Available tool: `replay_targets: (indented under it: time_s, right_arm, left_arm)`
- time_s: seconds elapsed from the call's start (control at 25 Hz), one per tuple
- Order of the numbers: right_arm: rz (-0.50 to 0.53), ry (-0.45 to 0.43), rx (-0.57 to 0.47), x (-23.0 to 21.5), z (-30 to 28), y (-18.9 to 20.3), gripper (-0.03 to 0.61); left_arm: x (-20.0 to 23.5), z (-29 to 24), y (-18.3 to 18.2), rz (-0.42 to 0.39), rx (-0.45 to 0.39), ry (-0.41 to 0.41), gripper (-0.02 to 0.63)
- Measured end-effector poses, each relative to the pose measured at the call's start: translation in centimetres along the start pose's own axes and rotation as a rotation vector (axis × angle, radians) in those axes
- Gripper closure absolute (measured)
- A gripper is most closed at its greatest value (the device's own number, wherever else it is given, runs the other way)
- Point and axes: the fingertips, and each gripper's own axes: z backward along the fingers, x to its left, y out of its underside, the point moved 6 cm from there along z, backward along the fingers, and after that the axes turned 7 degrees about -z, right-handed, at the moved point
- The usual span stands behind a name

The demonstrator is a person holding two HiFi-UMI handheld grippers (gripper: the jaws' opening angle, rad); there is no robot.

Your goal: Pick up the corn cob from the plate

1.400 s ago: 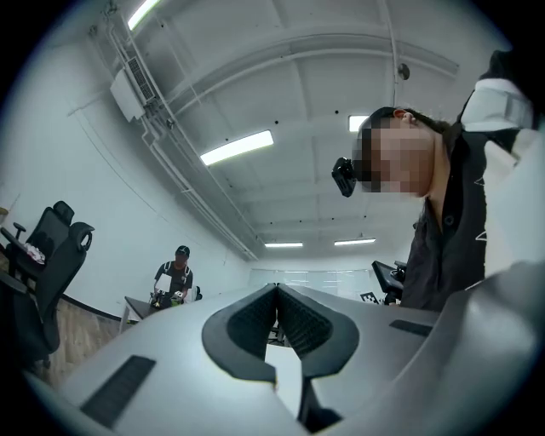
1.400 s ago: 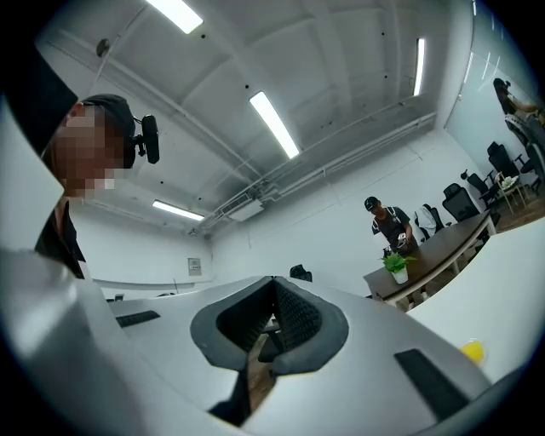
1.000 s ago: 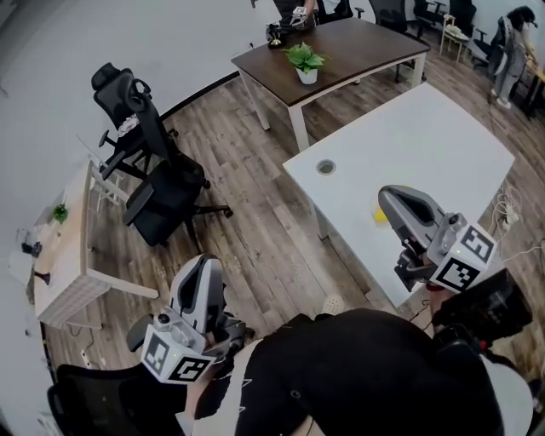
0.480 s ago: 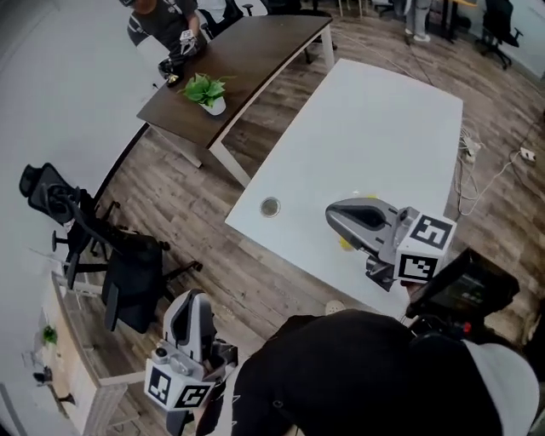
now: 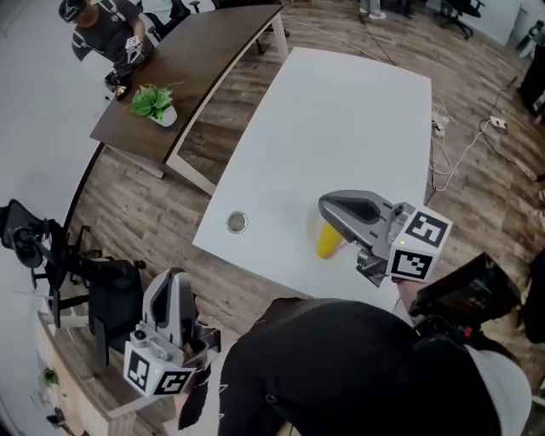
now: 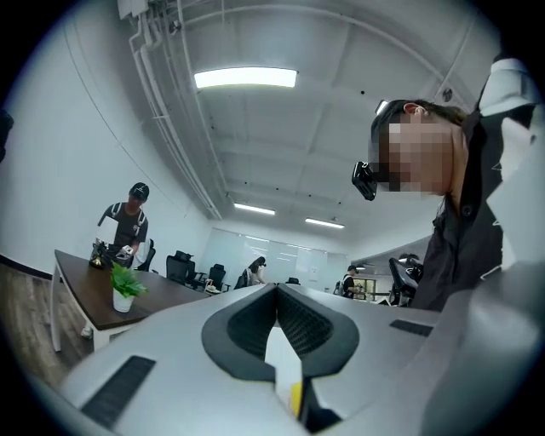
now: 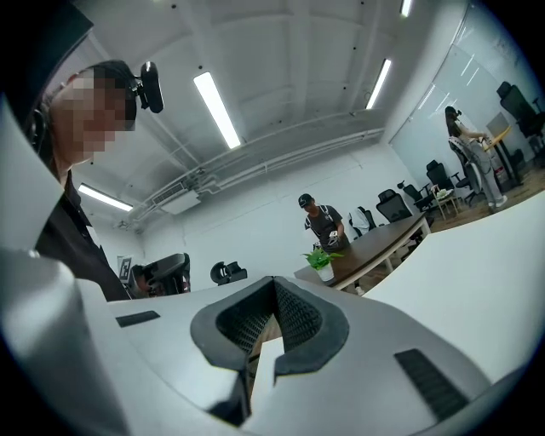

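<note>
A yellow corn cob lies on the white table near its front edge; I see no plate under it. My right gripper hovers just above the cob, shut and empty, hiding the cob's far end. In the right gripper view its jaws meet at the tips with nothing between them. My left gripper is low at the left, off the table over the wooden floor, shut and empty. In the left gripper view a yellow sliver shows through the gap under the tips.
A round cable grommet sits in the table left of the cob. Beyond stands a dark wooden desk with a potted plant and a person at it. A black office chair stands at the left. Cables lie on the floor at the right.
The view has swung round to the white table. My right gripper has come in over the cob, which now shows more. My left gripper has stayed low at the left.
</note>
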Motion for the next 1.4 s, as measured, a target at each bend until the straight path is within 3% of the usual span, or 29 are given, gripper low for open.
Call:
replay_targets:
  time_s: [0.48, 0.64, 0.76, 1.12, 1.4]
  right_arm:
    - [-0.031, 0.299, -0.144, -0.6, 6.3, 1.3, 0.563]
    - [0.016, 0.444, -0.169, 0.1, 7.0, 2.0, 0.563]
    - [0.024, 0.545, -0.203, 0.4, 6.9, 2.3, 0.563]
    - [-0.046, 0.713, -0.335, 1.0, 4.5, 4.7, 0.563]
    - [-0.093, 0.82, -0.404, 0.5, 3.2, 6.6, 0.563]
  left_arm:
    - [1.8, -9.1, 2.6, 0.098, 0.005, 0.322, 0.6]
    - [2.3, -12.5, 4.0, 0.176, 0.033, 0.455, 0.6]
    - [3.0, -14.3, 4.2, 0.179, 0.064, 0.552, 0.599]
    - [7.7, -16.9, 7.7, 0.2, 0.181, 0.705, 0.6]
    - [9.9, -18.7, 10.4, 0.216, 0.261, 0.775, 0.6]
